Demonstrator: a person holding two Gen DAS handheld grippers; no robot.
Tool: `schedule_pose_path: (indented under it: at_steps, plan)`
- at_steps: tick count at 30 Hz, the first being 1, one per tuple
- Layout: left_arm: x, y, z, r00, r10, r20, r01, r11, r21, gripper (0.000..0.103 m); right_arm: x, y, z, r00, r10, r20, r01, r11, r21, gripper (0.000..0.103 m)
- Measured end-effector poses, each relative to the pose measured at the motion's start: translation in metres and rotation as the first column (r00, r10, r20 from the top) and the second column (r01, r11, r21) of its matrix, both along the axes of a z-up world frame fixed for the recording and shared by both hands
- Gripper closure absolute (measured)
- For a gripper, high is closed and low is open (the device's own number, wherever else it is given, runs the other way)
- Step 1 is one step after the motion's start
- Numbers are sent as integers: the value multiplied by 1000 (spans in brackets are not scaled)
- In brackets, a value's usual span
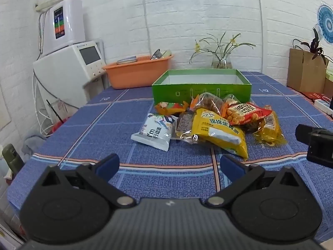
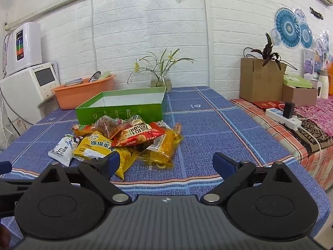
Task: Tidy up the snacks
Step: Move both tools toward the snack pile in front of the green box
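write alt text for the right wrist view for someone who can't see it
A pile of snack packets lies on a blue checked tablecloth in front of an open, empty green box. The right gripper hangs near the table's front edge with jaws wide open, holding nothing. Behind stand a vase and an orange tub.

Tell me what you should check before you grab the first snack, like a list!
1. Left gripper open, nothing between its fingers: ok.
2. Right gripper open, nothing held: ok.
3. Green box open on top, and the part of its inside that shows is bare: ok.
4. Snack pile sits on the tablecloth in front of the box, no snack in it yet: ok.
5. White packet lies at the pile's left edge, mostly free of the others, an easy first pick: ok.
6. Whether the yellow bag will drag its neighbours along when lifted: cannot tell.
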State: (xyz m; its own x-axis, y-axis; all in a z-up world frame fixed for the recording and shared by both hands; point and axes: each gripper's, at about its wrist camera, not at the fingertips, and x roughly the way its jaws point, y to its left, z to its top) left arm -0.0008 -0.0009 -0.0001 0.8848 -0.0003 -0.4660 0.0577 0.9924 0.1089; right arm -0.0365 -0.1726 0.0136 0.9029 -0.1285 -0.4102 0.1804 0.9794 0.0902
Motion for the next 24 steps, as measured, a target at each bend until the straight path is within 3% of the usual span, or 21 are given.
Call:
schedule_pose_path:
  at_steps: [7, 11, 14, 17, 20, 24]
  plan:
    - [-6, 7, 0, 1000, -7, 6, 7, 1000, -7, 0, -3, 4, -1, 999, -12, 44, 13, 1000, -23, 0]
    - [0, 20, -2, 998, 40, 55, -35, 995, -88, 0, -11, -7, -3, 983, 36, 179, -43, 998, 39, 0]
    - [10, 29, -5, 999, 28, 33, -23, 988, -153, 0, 0, -10, -6, 986, 91, 136, -98, 994, 48, 0]
    - [19, 31, -13, 998, 20, -52, -29, 985, -172, 0, 6, -11, -13, 975, 166, 146, -183, 977, 111, 0]
    - [14, 30, -18, 998, -8, -62, -2, 987, -160, 0, 7, -8, -17, 959, 225, 173, -255, 951, 174, 0]
    - [8, 25, -16, 994, -57, -95, 37, 979, -198, 0, 16, 0, -9, 945, 295, 139, -313, 941, 130, 0]
